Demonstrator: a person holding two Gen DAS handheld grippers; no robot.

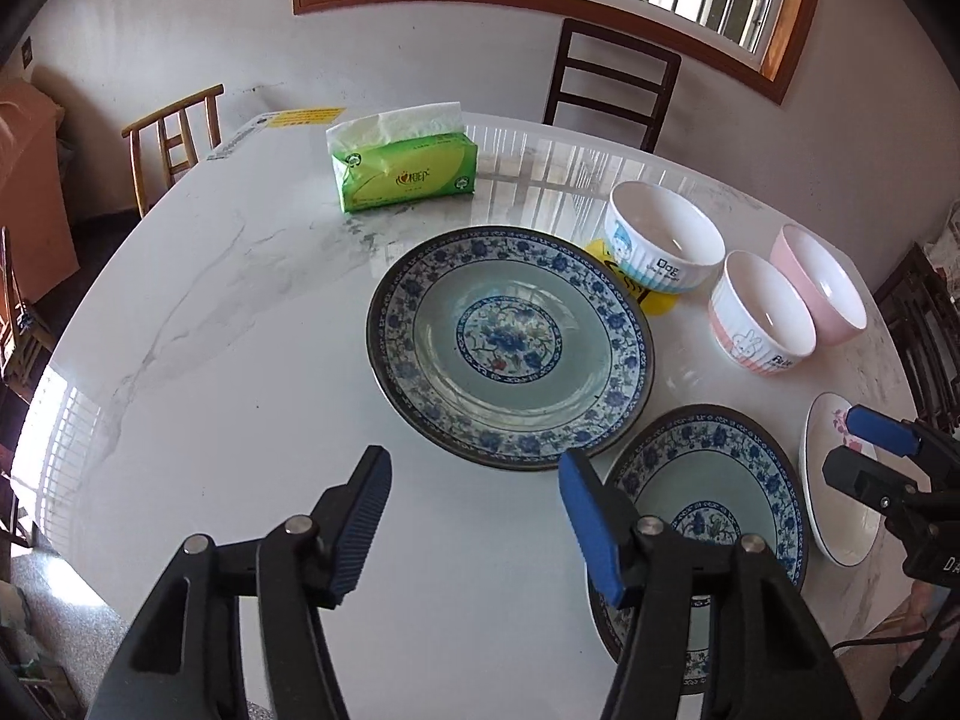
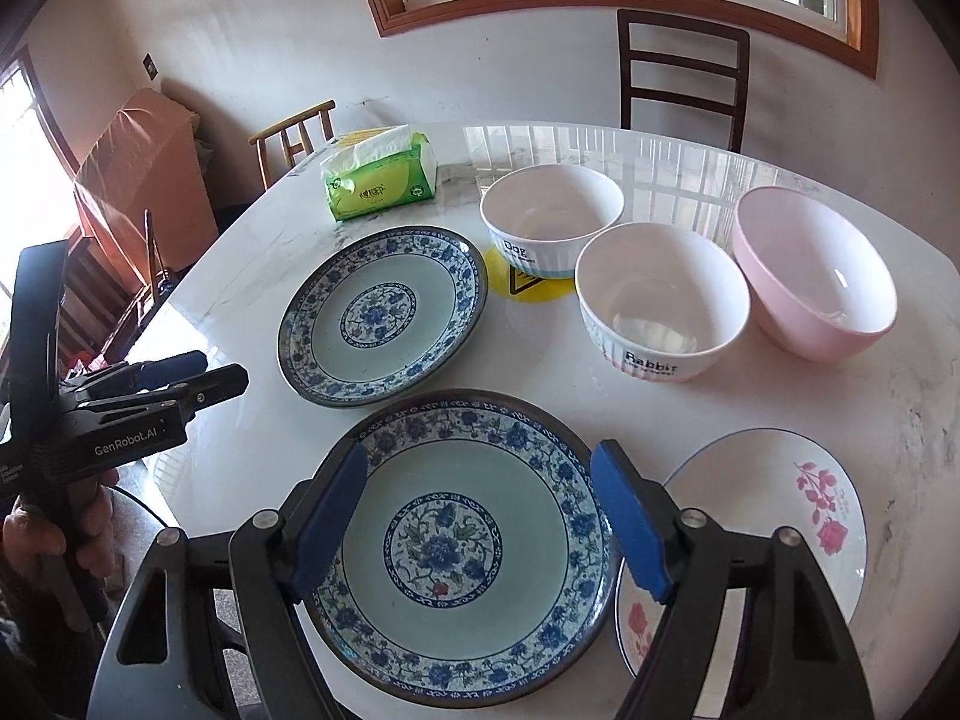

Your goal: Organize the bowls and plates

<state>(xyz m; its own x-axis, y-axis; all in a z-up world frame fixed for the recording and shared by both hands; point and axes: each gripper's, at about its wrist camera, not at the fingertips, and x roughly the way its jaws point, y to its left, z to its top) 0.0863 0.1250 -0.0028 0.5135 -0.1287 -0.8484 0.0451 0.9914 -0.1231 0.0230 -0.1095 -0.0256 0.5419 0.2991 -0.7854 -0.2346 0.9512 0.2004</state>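
Two blue-patterned plates lie on the white marble table: the far plate (image 1: 510,348) (image 2: 384,324) and the near plate (image 1: 714,492) (image 2: 462,546). A white plate with pink flowers (image 1: 840,498) (image 2: 774,516) lies right of the near plate. Behind stand a white "Dog" bowl (image 1: 663,243) (image 2: 552,216), a white "Rabbit" bowl (image 1: 762,318) (image 2: 660,300) and a pink bowl (image 1: 822,282) (image 2: 816,276). My left gripper (image 1: 474,480) is open and empty, just short of the far plate. My right gripper (image 2: 480,474) is open and empty over the near plate.
A green tissue pack (image 1: 405,171) (image 2: 381,183) sits at the back of the table. A yellow round sticker (image 2: 528,282) lies under the Dog bowl. Wooden chairs (image 1: 606,78) (image 2: 294,132) stand around the table (image 1: 240,312). The near table edge is close to both grippers.
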